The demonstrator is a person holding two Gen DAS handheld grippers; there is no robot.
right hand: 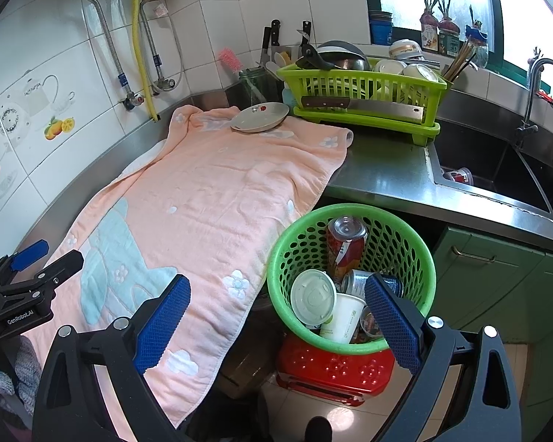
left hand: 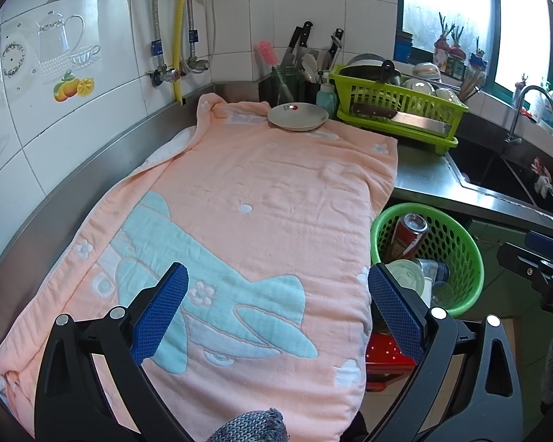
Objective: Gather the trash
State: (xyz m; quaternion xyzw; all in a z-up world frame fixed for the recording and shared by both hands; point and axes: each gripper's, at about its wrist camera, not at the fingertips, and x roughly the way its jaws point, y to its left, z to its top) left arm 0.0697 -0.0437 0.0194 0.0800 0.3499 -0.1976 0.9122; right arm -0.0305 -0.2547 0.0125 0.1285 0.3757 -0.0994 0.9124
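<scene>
**Basket's filling up, both tools free right now**

Left wrist view: the left tool [left hand: 276,316] is released, jaws spread wide with nothing between them, hanging over the pink towel [left hand: 239,202] that covers the desk [left hand: 420,173]. The green basket [left hand: 461,221] sits off the right edge of the towel, below desk level, with a red can [left hand: 409,235] leaning inside. So the trash here is right of this tool and lower down. A plate [left hand: 298,117] sits at the far end of the towel, well apart from the tool.

Right wrist view: the right tool [right hand: 276,320] is released too, empty, hovering just over the near rim of the basket, which stands on a red stool [right hand: 335,364]. Inside I can see a paper cup [right hand: 341,316], a white lid [right hand: 311,296] and cans. There's some small red-and-white thing in the sink [right hand: 490,162], maybe a wrapper or cup, can't tell.

My take: if that sink item is next, keep the jaws wide, come in from above, squeeze gently so it doesn't crumple out, then carry it over the basket before letting go.
</scene>
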